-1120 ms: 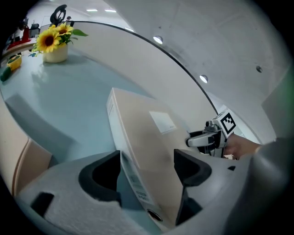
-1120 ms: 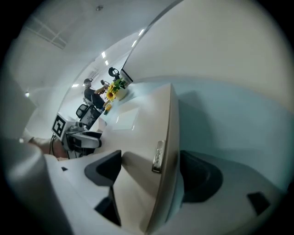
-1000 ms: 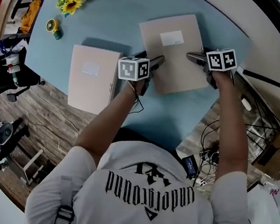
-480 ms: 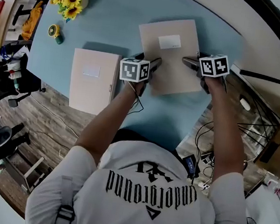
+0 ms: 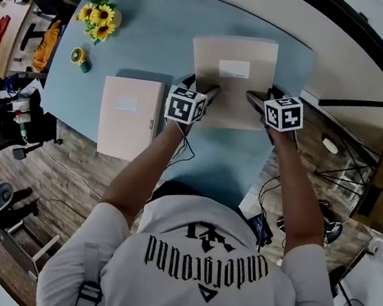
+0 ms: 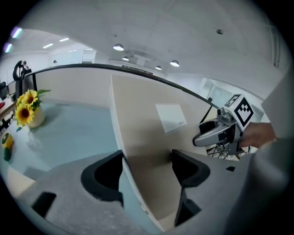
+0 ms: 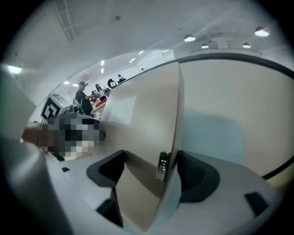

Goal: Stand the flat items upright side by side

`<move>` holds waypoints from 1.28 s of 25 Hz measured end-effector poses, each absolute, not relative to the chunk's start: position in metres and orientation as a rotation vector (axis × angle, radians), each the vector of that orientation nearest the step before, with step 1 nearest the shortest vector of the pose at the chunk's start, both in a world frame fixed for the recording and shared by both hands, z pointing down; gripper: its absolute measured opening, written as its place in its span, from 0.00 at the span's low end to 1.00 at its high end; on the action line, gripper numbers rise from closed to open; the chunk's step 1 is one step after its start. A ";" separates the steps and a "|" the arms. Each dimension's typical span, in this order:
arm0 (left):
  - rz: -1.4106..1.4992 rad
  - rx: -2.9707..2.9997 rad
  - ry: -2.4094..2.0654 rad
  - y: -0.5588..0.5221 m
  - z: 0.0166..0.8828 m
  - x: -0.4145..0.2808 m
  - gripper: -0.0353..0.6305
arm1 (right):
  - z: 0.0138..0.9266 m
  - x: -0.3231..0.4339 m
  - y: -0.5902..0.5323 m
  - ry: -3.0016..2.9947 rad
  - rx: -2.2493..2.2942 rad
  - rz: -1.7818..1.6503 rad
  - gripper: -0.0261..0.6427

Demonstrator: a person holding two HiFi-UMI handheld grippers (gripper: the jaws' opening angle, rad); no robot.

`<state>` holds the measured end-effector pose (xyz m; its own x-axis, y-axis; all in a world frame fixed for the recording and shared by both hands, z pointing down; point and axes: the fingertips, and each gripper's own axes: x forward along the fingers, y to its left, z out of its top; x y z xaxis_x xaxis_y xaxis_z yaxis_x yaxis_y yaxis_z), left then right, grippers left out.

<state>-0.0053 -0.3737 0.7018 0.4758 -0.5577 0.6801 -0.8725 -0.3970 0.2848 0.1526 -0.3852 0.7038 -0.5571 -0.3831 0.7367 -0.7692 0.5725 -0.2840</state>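
Note:
A beige file folder (image 5: 217,55) with a white label is tilted up off the blue table (image 5: 157,34), its near edge raised. My left gripper (image 5: 210,92) is shut on its left edge, my right gripper (image 5: 255,98) on its right edge. In the left gripper view the folder (image 6: 147,119) stands between the jaws of the left gripper (image 6: 147,167), with the right gripper (image 6: 220,133) beyond it. In the right gripper view the right gripper (image 7: 149,170) holds the folder (image 7: 147,119) near a metal clasp; its jaws have just been closing on it. A second beige folder (image 5: 128,117) lies flat at the left.
A vase of sunflowers (image 5: 100,20) and a small yellow and green object (image 5: 78,57) stand at the table's far left. The table's near edge runs just below the grippers. Cables lie on the wooden floor (image 5: 328,166) at the right.
Both grippers have risen and drawn nearer each other, and the folder between them has tipped up from lying flat. The left folder has not moved.

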 end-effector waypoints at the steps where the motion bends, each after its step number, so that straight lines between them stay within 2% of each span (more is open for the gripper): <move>1: 0.660 2.125 -1.183 -0.374 0.696 -0.004 0.57 | 0.698 0.154 -0.383 -2.187 0.947 0.771 0.58; 16: 0.720 2.449 -1.233 -0.364 0.641 0.019 0.57 | 0.664 0.176 -0.342 -2.181 1.405 0.399 0.55; 32: 0.689 2.520 -1.257 -0.354 0.642 0.024 0.59 | 0.661 0.178 -0.326 -2.163 1.501 0.330 0.57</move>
<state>0.0243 -0.3542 0.6421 0.5186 -0.6855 0.5111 -0.7996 -0.6005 0.0058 0.1783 -0.3260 0.6613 -0.2809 -0.8102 0.5145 -0.9266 0.3686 0.0745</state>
